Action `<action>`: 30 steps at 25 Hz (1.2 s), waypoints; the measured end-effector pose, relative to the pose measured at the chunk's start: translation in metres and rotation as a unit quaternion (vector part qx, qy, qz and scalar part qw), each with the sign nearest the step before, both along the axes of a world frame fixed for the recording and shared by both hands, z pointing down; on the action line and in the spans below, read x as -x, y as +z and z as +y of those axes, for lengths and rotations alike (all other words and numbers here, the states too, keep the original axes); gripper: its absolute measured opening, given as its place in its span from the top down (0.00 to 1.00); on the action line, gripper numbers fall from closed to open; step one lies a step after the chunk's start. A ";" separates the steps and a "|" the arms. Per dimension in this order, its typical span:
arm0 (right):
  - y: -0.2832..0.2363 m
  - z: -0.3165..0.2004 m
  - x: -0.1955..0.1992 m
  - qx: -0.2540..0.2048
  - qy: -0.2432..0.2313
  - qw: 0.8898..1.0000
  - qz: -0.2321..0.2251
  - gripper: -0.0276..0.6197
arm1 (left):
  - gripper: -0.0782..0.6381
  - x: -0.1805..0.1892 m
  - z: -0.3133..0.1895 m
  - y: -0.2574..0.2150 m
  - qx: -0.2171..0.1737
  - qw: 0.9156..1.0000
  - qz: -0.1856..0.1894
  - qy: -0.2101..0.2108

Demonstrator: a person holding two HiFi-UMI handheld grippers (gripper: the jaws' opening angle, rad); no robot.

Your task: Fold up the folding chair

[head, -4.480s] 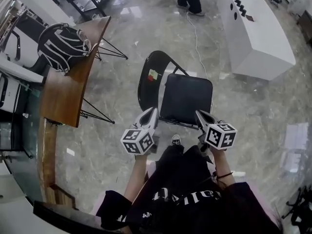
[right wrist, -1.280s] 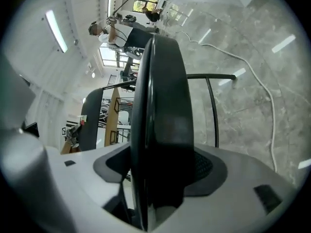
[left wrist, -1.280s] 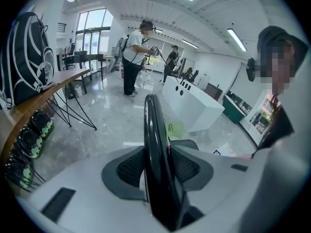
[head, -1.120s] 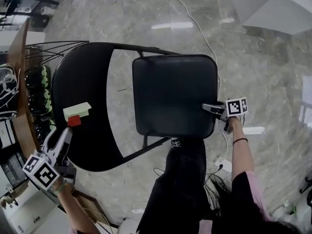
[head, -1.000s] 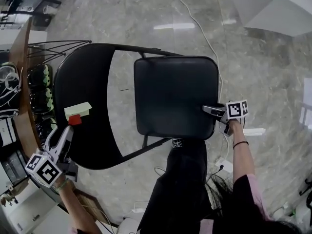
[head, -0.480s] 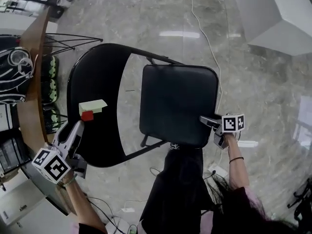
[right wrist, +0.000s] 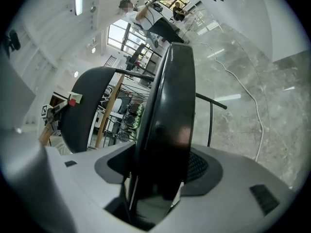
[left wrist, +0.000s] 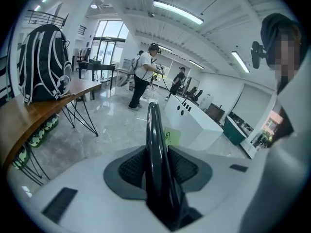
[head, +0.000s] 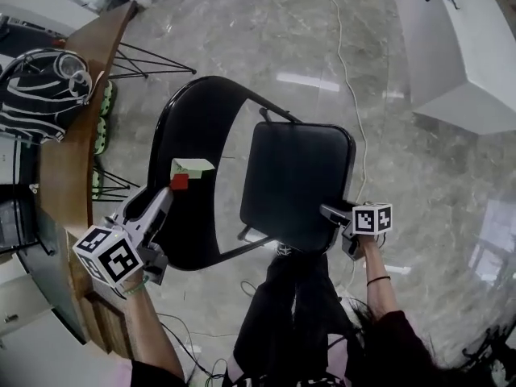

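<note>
Your left tool (head: 167, 193) closing on backrest (head: 190, 127) rim; right tool (head: 326, 213) clamps seat (head: 294, 176) edge. Risk: thin rim slips, seat swings loose.

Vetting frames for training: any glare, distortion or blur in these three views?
Head view: barrel distortion bends the edges; light streaks glare on the floor; seat sharp. Left gripper view: heavy fisheye, black corners, bright ceiling strips; backrest edge up close looks soft. Right gripper view: same fisheye; windows blown out, dull sheen on the seat, glare patches on the floor.
</note>
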State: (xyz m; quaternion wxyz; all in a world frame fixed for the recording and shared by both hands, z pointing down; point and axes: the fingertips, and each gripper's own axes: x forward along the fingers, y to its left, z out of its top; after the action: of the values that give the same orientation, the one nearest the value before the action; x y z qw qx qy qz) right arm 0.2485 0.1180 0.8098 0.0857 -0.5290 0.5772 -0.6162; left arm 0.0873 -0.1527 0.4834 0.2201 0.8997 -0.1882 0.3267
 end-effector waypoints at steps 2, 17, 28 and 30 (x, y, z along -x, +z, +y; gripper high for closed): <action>-0.011 -0.005 0.002 0.001 -0.008 1.000 0.007 0.51 | 0.70 -0.002 0.008 -0.004 -0.003 1.000 0.005 -0.006; -0.131 -0.085 0.072 -0.018 -0.071 0.997 0.025 0.55 | 0.72 -0.041 0.073 -0.079 0.055 0.995 0.082 0.013; -0.161 -0.132 0.108 -0.020 -0.092 0.995 0.025 0.55 | 0.72 -0.042 0.079 -0.092 0.051 0.996 0.065 0.014; -0.168 -0.145 0.117 -0.029 -0.087 0.996 0.012 0.55 | 0.72 -0.043 0.081 -0.094 0.064 0.995 0.070 0.017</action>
State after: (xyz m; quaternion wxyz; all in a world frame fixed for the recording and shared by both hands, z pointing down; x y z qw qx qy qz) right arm 0.1317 -0.0268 0.6414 0.0403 -0.4814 0.6399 -0.5977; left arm 0.1303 -0.0716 0.3895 0.2845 0.9074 -0.1358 0.2780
